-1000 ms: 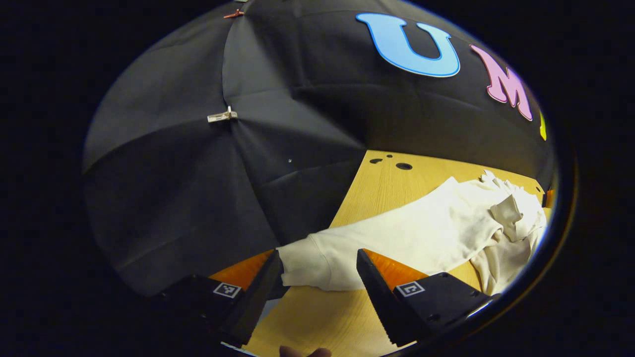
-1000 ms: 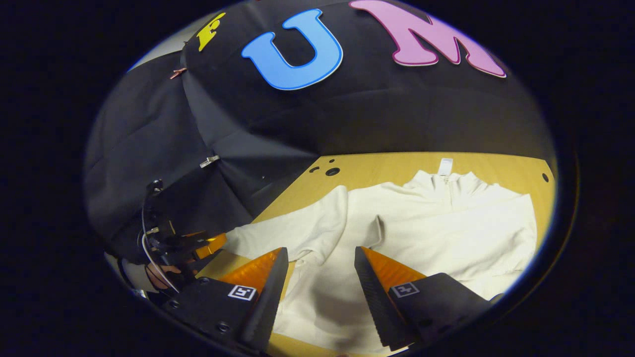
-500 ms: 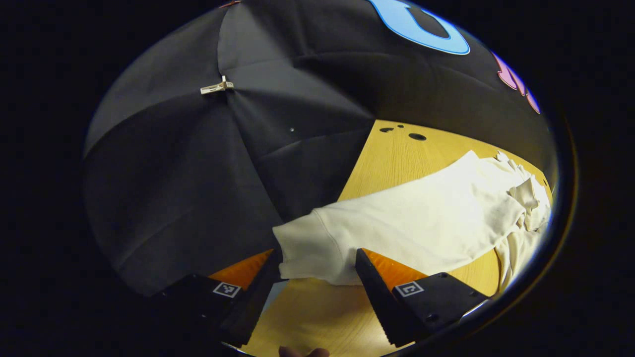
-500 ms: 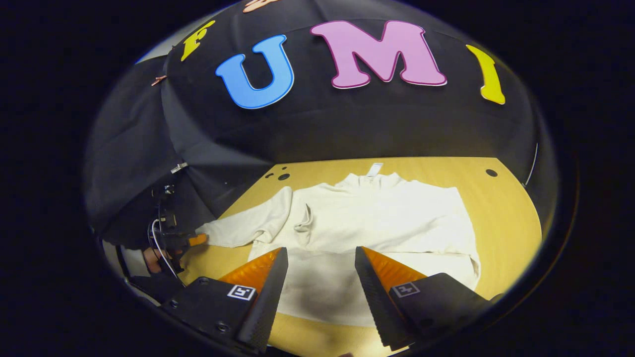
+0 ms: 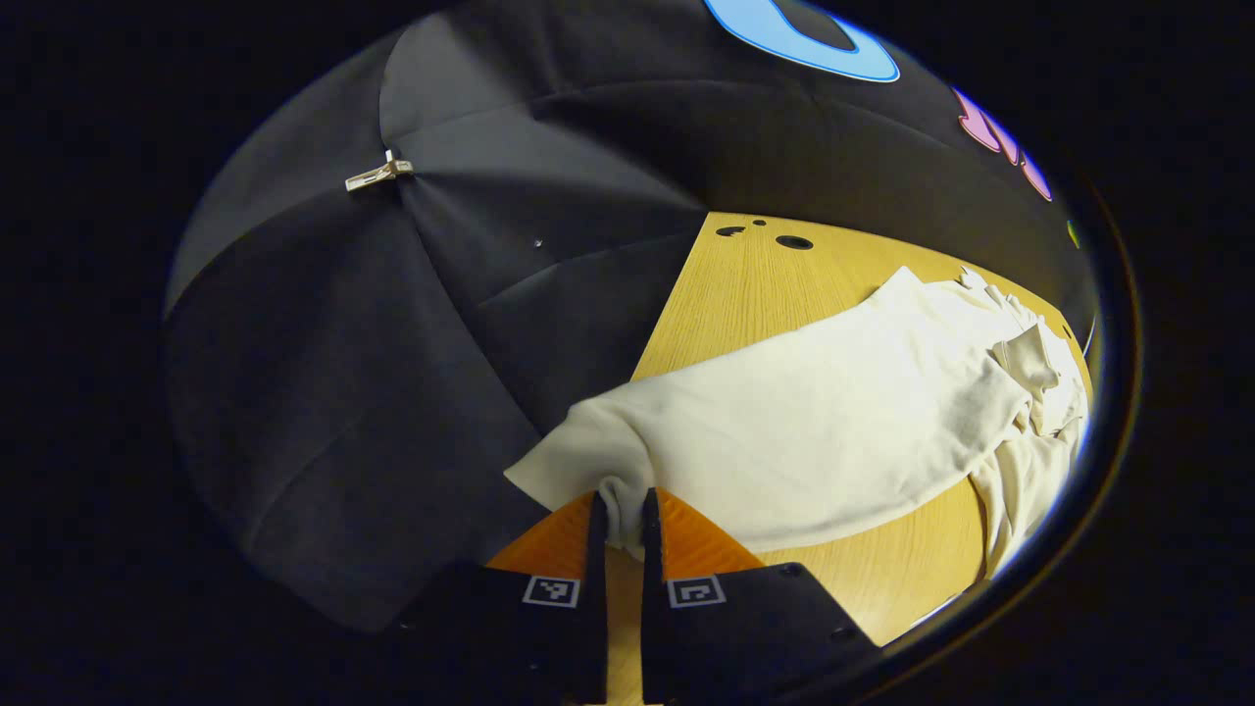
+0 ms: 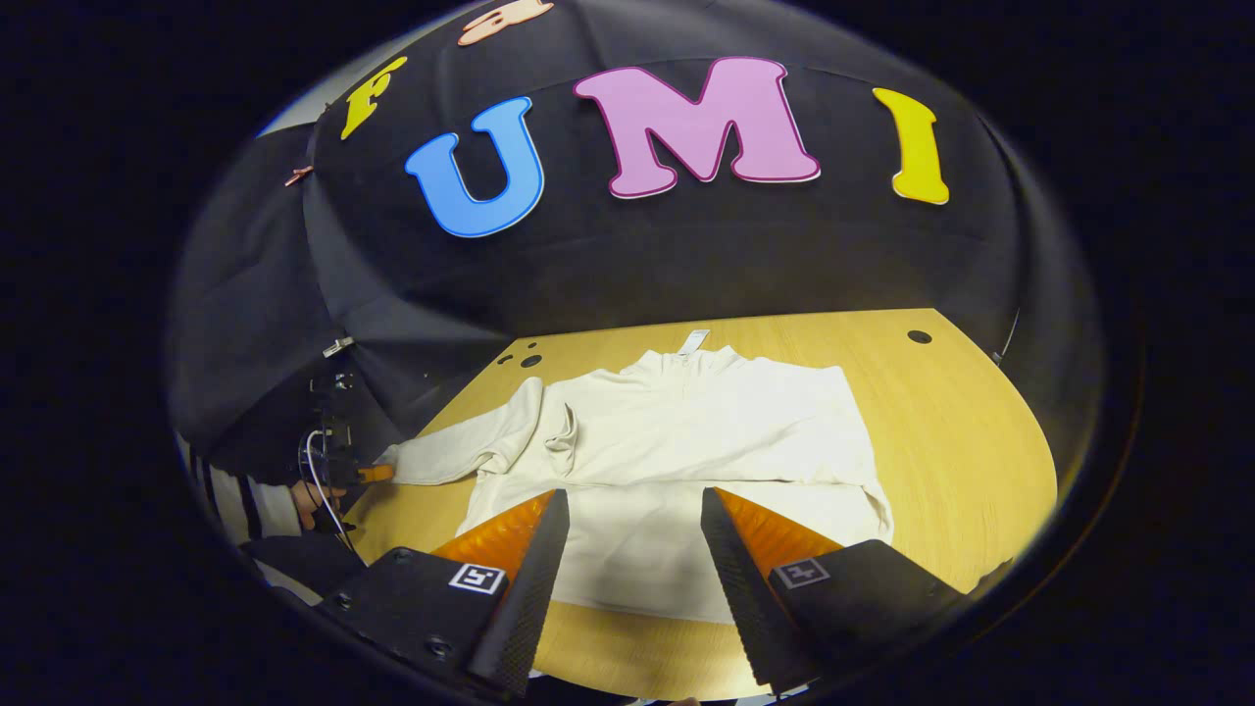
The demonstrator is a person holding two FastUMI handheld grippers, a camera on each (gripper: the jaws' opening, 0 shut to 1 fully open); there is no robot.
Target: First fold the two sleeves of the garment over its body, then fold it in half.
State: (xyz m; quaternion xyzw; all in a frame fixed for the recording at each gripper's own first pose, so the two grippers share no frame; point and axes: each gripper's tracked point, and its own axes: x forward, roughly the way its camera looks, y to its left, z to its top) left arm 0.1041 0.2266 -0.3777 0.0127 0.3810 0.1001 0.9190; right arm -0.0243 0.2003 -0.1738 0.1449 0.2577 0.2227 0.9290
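Item, left gripper view: the left gripper is sitting at the near edge with its two fingers drawn together and pinching the cuff of a cream sleeve, both fingers pressing on the bunched cloth between them. The sleeve is running away from the grip to the far right across the wooden table, lying flat and joining the rumpled body of the garment at the right edge. Three dark holes are showing in the tabletop at its far left corner. Item, right gripper view: the right gripper is hanging over the near hem with its fingers spread well apart and touching nothing. Beyond it, the cream garment is lying spread on the table, collar at the far side. Its right sleeve is lying folded across the body, while the left sleeve is stretching out to the left, cuff resting at the table's left edge. There the left gripper is meeting the cuff, with the hand holding it and a striped sleeve beside. Black cloth wall is standing behind the table.
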